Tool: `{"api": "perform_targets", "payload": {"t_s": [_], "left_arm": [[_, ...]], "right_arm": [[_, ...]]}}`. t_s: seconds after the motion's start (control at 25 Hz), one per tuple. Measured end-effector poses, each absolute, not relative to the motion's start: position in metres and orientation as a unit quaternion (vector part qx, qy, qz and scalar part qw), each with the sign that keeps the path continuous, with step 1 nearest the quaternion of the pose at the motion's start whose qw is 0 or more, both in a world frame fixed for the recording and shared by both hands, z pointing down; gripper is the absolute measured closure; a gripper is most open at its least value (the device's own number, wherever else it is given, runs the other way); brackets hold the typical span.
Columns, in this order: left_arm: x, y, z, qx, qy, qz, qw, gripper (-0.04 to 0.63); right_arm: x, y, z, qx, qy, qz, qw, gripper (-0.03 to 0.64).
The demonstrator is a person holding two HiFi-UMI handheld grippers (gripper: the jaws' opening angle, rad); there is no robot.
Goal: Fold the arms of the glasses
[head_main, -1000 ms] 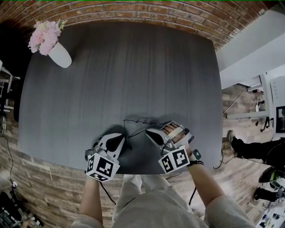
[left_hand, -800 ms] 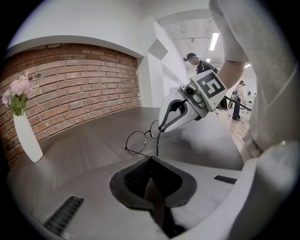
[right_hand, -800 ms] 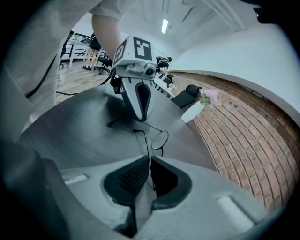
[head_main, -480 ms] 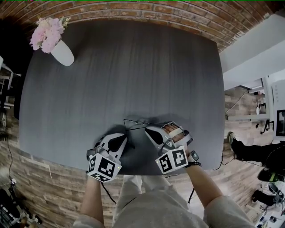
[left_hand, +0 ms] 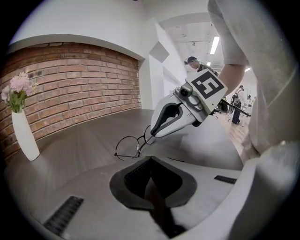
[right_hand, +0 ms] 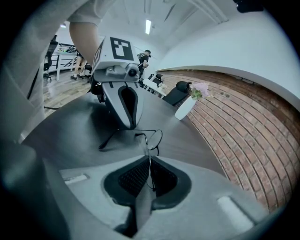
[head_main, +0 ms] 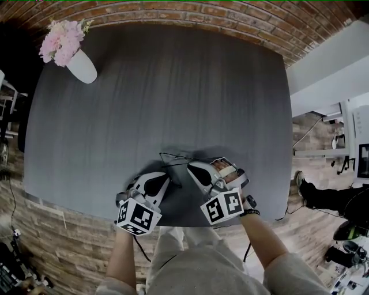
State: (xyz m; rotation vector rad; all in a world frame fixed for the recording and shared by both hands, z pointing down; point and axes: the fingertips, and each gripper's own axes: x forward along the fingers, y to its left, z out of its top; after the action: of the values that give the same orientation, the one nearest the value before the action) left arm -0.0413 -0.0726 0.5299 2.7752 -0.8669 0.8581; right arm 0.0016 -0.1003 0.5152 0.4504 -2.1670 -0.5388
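The thin wire glasses (head_main: pixel 173 157) lie on the dark table near its front edge, between my two grippers. In the right gripper view a wire of the glasses (right_hand: pixel 154 137) runs down between the pads, and my right gripper (right_hand: pixel 149 161) is shut on it. The left gripper view shows the right gripper (left_hand: pixel 152 133) with its tip at the round lenses (left_hand: pixel 126 147). My left gripper (head_main: pixel 166 180) is shut, its tip low beside the glasses (right_hand: pixel 129 123). Whether it pinches an arm is hidden.
A white vase of pink flowers (head_main: pixel 72 55) stands at the table's far left corner. A brick wall (head_main: pixel 190 14) runs behind the table (head_main: pixel 173 86). The table's front edge (head_main: pixel 184 223) is just under my hands. Chairs and people show in the room beyond.
The right gripper has rolled a little with the glasses in it. The left gripper has stayed where it was.
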Motion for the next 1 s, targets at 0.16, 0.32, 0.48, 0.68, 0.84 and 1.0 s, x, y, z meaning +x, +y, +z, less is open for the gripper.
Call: {"api": "perform_targets", "payload": {"t_s": [0.16,0.32,0.48,0.68,0.84,1.0], "left_arm": [[-0.037,-0.074,0.529,0.915,-0.284,0.280,0.055,0.597],[-0.030,-0.078,0.528,0.917,-0.284,0.276,0.053,0.597],[-0.027,-0.082,0.526,0.917,-0.288,0.269,0.056,0.597],[-0.026,-0.087,0.524,0.917,-0.293,0.264,0.057,0.597],[-0.024,-0.091,0.525,0.913,-0.306,0.265,0.053,0.597],[-0.023,-0.094,0.527,0.906,-0.322,0.271,0.051,0.597]], "right_arm": [[0.000,-0.101,0.516,0.178,-0.865,-0.216,0.417,0.606],[0.000,-0.100,0.515,0.177,-0.865,-0.216,0.417,0.606],[0.001,-0.101,0.516,0.177,-0.865,-0.215,0.416,0.607],[0.001,-0.101,0.516,0.175,-0.867,-0.215,0.415,0.609],[0.000,-0.101,0.516,0.170,-0.868,-0.215,0.414,0.609],[-0.002,-0.101,0.516,0.165,-0.868,-0.219,0.414,0.609]]}}
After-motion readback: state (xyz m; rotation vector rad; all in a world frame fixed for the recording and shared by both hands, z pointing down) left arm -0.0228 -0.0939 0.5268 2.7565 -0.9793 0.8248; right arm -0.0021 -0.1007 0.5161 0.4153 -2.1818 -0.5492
